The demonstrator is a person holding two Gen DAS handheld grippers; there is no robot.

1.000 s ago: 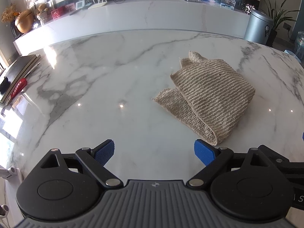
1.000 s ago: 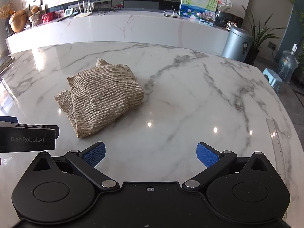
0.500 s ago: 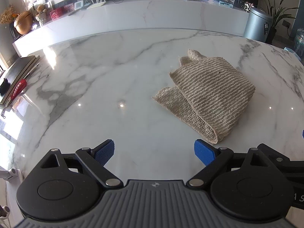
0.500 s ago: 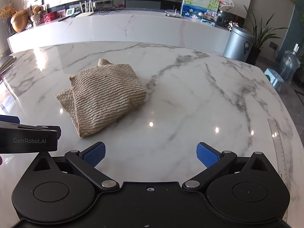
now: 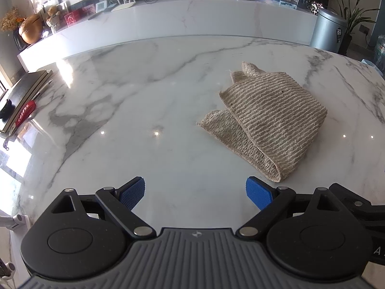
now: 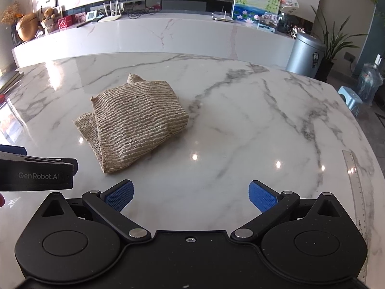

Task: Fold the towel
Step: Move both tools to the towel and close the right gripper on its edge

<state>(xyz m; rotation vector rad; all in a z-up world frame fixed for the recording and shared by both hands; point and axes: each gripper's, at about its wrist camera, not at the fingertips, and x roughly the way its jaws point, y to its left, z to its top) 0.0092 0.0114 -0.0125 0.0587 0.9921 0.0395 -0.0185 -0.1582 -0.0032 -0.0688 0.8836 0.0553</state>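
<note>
A beige ribbed towel [image 5: 267, 122] lies in a rough, folded heap on the white marble table [image 5: 134, 110], with one corner sticking up at its far side. My left gripper [image 5: 195, 192] is open, with nothing between its blue pads, and it sits near the table's front edge, to the left of the towel's near end. In the right wrist view the towel [image 6: 137, 120] lies ahead and to the left. My right gripper [image 6: 190, 193] is open and holds nothing. The side of the left gripper's body [image 6: 36, 174] shows at that view's left edge.
Books and a red item [image 5: 22, 98] lie at the table's left edge. A clear ruler [image 6: 356, 187] lies near the right edge. Beyond the table are a long white counter [image 6: 168, 36], a grey bin [image 6: 305, 55], a plant and a water bottle [image 6: 369, 82].
Both grippers have stayed open and have drifted only slightly. The towel sits a little lower and nearer in both views. It has not changed shape.
</note>
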